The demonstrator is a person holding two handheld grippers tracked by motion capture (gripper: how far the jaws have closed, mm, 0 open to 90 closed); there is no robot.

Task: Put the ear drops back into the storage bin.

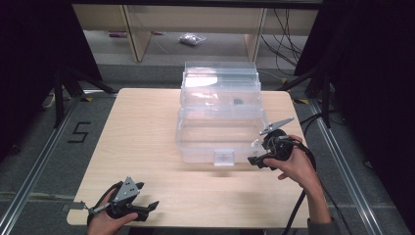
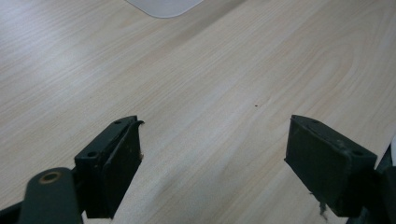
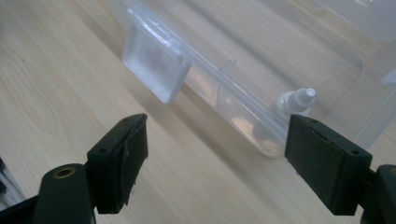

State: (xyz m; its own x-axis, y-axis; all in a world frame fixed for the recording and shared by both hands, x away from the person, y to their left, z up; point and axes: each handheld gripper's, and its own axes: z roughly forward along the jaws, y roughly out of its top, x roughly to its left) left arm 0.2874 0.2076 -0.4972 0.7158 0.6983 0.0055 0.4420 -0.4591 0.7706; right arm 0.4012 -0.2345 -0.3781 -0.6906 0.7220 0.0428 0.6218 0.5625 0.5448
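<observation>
A clear plastic box stands in the middle of the wooden table with its lid raised behind it. Its white front latch hangs down at the near wall. A small white bottle sits inside the box at its near right corner. My right gripper is beside that corner, open, with bare table between its jaws. My left gripper rests open at the table's near left, and nothing lies between its jaws.
A small dark item shows through the clear plastic at the back of the box. Light wood tabletop stretches left of the box. Dark tripod legs stand beside the table, and cables lie on the floor beyond.
</observation>
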